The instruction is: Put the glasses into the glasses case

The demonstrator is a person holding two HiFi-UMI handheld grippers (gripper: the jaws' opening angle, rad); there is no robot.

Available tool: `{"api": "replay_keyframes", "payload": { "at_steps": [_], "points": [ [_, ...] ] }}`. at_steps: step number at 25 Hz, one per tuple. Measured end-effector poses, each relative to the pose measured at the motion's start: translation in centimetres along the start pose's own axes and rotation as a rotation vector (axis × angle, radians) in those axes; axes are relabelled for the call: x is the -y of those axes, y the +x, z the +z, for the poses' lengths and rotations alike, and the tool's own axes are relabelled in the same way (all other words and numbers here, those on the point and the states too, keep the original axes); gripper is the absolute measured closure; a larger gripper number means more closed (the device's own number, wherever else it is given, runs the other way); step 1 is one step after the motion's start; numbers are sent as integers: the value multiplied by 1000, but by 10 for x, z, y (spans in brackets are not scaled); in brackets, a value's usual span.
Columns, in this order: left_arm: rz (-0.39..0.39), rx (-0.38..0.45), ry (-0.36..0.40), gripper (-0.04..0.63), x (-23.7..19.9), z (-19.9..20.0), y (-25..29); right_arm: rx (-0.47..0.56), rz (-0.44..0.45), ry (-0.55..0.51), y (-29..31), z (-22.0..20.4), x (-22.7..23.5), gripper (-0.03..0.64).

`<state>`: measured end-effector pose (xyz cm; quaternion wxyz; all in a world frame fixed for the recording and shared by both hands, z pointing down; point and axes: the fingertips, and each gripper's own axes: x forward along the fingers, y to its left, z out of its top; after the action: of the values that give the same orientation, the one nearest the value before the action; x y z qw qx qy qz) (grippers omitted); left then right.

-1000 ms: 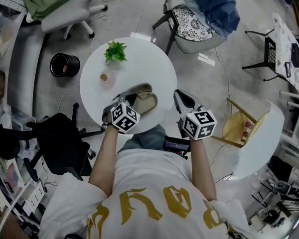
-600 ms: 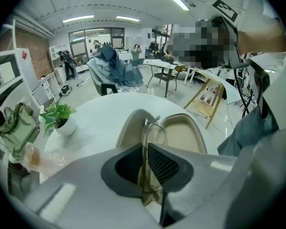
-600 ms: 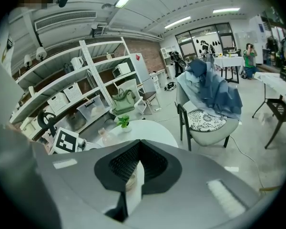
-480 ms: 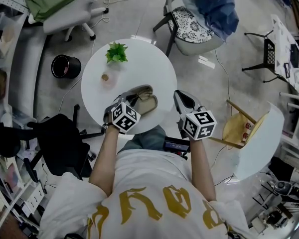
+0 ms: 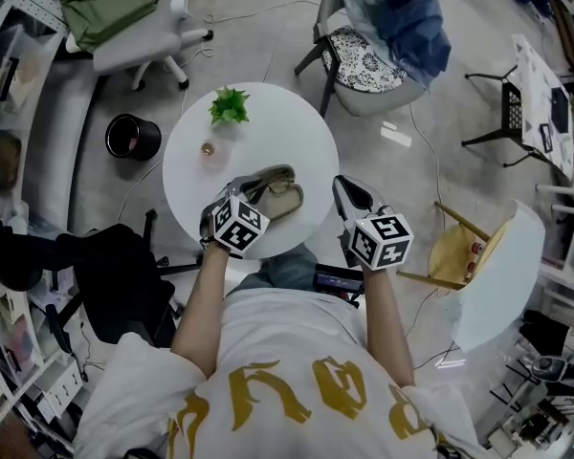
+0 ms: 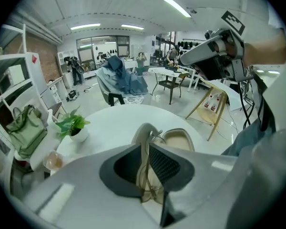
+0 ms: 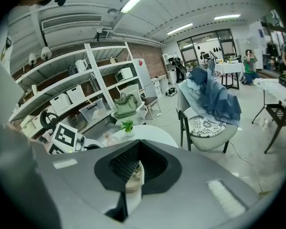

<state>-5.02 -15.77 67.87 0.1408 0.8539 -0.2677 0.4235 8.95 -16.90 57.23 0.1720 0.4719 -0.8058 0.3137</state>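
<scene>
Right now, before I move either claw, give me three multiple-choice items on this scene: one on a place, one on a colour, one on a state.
1. Where does the glasses case lie?
A. on the round white table
B. on a chair seat
C. on the floor

2. What colour is the inside of the case?
A. red
B. beige
C. blue

3. How does the left claw stand?
A. wide open and empty
B. shut on the plant pot
C. shut on the glasses

Answers:
1 A: the head view shows the case lying open on the table, near the person's edge.
2 B: the left gripper view looks straight into its pale beige lining.
3 C: the left gripper view shows the thin wire frame pinched between the jaws, just in front of the open case.
</scene>
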Motion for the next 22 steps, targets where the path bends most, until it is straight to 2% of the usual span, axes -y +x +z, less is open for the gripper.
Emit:
{"api": "replay_keyframes", "payload": {
  "at_steps": [11, 17, 22],
  "points": [
    [98, 185, -114, 549, -11, 37, -63, 87, -2, -36, -23, 14, -27, 589],
    [143, 235, -132, 563, -7, 42, -93, 131, -8, -53, -38, 16, -43, 589],
    [177, 303, -190, 594, -9, 47, -123, 156, 22, -59, -49, 14, -58, 589]
  ]
}}
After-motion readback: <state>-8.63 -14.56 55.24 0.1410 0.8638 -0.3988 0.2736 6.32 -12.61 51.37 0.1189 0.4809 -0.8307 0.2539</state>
